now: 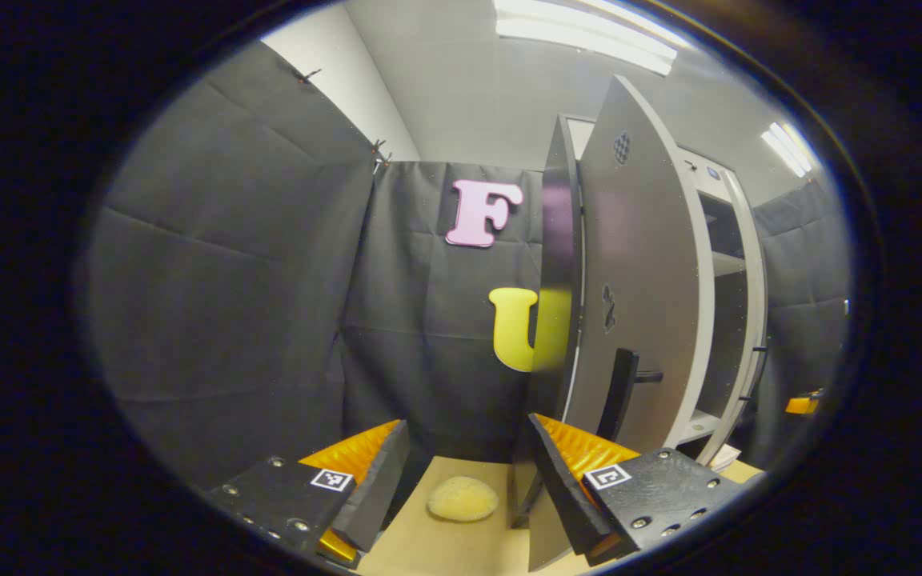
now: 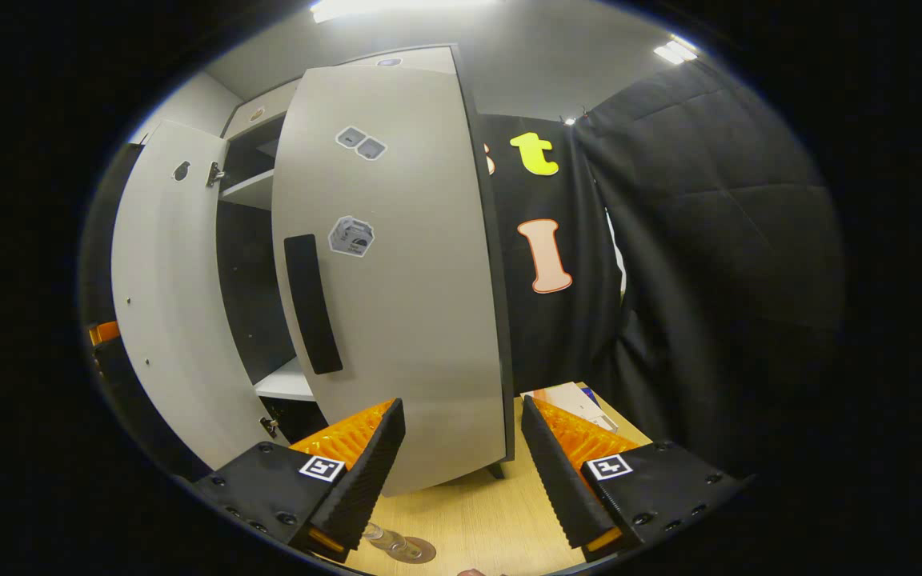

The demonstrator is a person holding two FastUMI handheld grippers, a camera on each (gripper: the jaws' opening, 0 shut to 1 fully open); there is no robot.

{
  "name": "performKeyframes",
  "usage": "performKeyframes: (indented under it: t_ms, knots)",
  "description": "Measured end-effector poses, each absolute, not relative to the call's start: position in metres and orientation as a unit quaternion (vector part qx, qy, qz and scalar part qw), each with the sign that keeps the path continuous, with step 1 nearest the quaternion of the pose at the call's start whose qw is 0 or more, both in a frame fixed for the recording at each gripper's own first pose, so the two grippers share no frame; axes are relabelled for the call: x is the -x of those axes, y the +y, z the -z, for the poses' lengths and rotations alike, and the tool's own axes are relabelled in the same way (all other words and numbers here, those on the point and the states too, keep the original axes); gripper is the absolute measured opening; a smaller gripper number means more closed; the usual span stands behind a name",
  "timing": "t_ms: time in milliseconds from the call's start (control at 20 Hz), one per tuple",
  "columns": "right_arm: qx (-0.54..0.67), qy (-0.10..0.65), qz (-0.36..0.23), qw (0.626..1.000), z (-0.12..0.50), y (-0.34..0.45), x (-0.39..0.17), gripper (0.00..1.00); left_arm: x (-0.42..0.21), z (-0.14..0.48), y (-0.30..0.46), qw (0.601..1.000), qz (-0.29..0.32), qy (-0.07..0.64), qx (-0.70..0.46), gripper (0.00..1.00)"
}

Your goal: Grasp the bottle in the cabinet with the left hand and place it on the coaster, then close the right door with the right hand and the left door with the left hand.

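In the left gripper view my left gripper (image 1: 465, 472) is open and holds nothing. The cabinet's left door (image 1: 637, 272) stands open just ahead, with its dark near edge and black handle (image 1: 619, 388) above my right finger (image 1: 569, 484). In the right gripper view my right gripper (image 2: 461, 460) is open too, close to the half-open right door (image 2: 405, 280) and its black handle (image 2: 313, 304). The clear bottle (image 2: 385, 538) stands on the round coaster (image 2: 422, 550) on the table, below my left finger (image 2: 361, 472). The left door (image 2: 165, 320) hangs wide open at the left.
A yellow sponge-like pad (image 1: 463, 498) lies on the wooden table (image 1: 445, 552) between my left gripper's fingers. White cabinet shelves (image 2: 289, 382) show between the doors. A white box (image 2: 573, 400) lies on the table by the booth wall. An orange part of the other gripper (image 2: 101, 332) shows beyond the left door.
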State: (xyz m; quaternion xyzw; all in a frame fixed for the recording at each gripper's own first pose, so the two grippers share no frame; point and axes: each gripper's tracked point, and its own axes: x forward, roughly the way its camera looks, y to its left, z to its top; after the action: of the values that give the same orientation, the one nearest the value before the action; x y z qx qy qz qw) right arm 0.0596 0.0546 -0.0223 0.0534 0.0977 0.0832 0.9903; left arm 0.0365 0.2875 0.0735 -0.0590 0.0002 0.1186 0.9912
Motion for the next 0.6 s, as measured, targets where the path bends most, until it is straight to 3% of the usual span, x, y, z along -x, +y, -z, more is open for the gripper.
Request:
performKeyframes:
  t_ms: [50, 100, 600]
  knots:
    - [-0.056, 0.101, -0.076, 0.99, 0.026, 0.051, -0.058, 0.9, -0.048, -0.071, 0.283, 0.992, -0.108, 0.003, 0.065, 0.89]
    - [-0.058, 0.104, -0.067, 0.991, 0.029, 0.047, -0.056, 0.94, -0.058, -0.069, 0.281, 0.993, -0.098, 0.005, 0.069, 0.89]
    - [-0.073, 0.117, -0.015, 0.99, 0.047, 0.029, -0.056, 0.94, -0.091, -0.074, 0.259, 0.999, -0.044, 0.003, 0.023, 0.89]
